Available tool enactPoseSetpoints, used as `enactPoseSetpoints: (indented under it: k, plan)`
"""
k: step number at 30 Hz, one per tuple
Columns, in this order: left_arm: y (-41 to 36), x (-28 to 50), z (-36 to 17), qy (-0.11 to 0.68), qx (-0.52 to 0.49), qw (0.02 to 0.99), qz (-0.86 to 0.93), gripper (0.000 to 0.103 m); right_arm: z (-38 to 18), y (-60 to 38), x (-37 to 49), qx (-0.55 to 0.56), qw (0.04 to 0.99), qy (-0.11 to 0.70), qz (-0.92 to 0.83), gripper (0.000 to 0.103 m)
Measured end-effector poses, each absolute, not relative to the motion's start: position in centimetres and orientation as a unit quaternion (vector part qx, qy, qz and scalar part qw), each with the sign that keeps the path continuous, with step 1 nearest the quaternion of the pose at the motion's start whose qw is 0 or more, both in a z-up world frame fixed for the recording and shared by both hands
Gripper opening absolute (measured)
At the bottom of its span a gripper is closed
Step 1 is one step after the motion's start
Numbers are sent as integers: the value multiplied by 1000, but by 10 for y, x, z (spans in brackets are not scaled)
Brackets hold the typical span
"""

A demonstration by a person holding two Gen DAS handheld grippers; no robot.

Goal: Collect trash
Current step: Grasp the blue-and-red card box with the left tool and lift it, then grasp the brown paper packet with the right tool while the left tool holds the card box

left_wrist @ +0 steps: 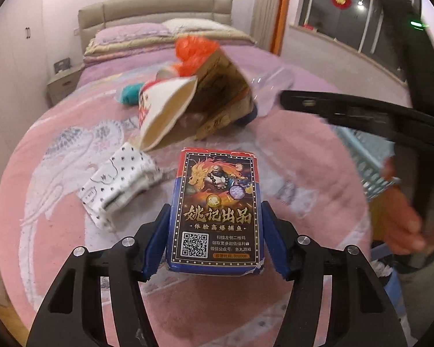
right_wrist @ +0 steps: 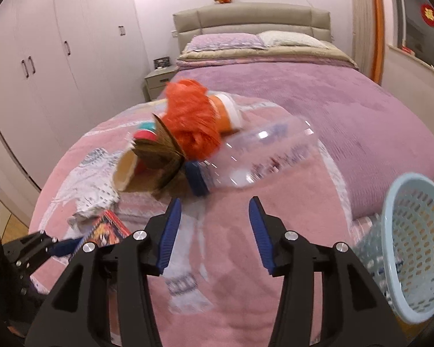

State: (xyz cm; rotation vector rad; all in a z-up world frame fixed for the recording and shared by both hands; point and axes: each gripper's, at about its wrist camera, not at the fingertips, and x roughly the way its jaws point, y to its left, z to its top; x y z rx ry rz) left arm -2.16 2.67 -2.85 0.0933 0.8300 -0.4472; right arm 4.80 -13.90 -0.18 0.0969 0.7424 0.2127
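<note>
A blue and red card box [left_wrist: 214,211] with a dragon picture stands upright between the blue pads of my left gripper [left_wrist: 215,205], which is shut on its sides. Beyond it on the pink blanket lies a trash pile: a white paper cup [left_wrist: 165,112], brown cardboard [left_wrist: 220,95], an orange plastic bag [right_wrist: 192,118], a clear bottle with a blue cap [right_wrist: 260,156] and a crumpled white dotted wrapper [left_wrist: 121,182]. My right gripper [right_wrist: 215,202] is open just short of the bottle's cap, with nothing between its fingers. The card box [right_wrist: 107,228] shows at the right wrist view's lower left.
A light blue perforated basket [right_wrist: 413,245] lies tilted at the bed's right edge, its mouth towards the camera. A person's hand [left_wrist: 399,222] holds the right gripper. Pillows and a padded headboard [right_wrist: 251,17] are at the far end; a nightstand [right_wrist: 156,81] and wardrobe stand left.
</note>
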Motion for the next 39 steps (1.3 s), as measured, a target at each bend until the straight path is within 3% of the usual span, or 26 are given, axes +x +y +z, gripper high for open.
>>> enactPoseSetpoints:
  k: [13,16,22,39]
  plan:
    - [74,-21,-5,370,-5,911,-182,58,-5,-93,108,-1,916,382,120,45]
    - [81,-21,-4,367,-15,913,-178,58,-8,-88,107,-4,913,386,130,26]
    - [85,-21,-2,363,-27,915,-172,58,-6,-84,77,-20,924,359,130,11]
    - [63,-34,1,353,-17,914,-200,58,-34,-140,-17,25,920,378,100,12]
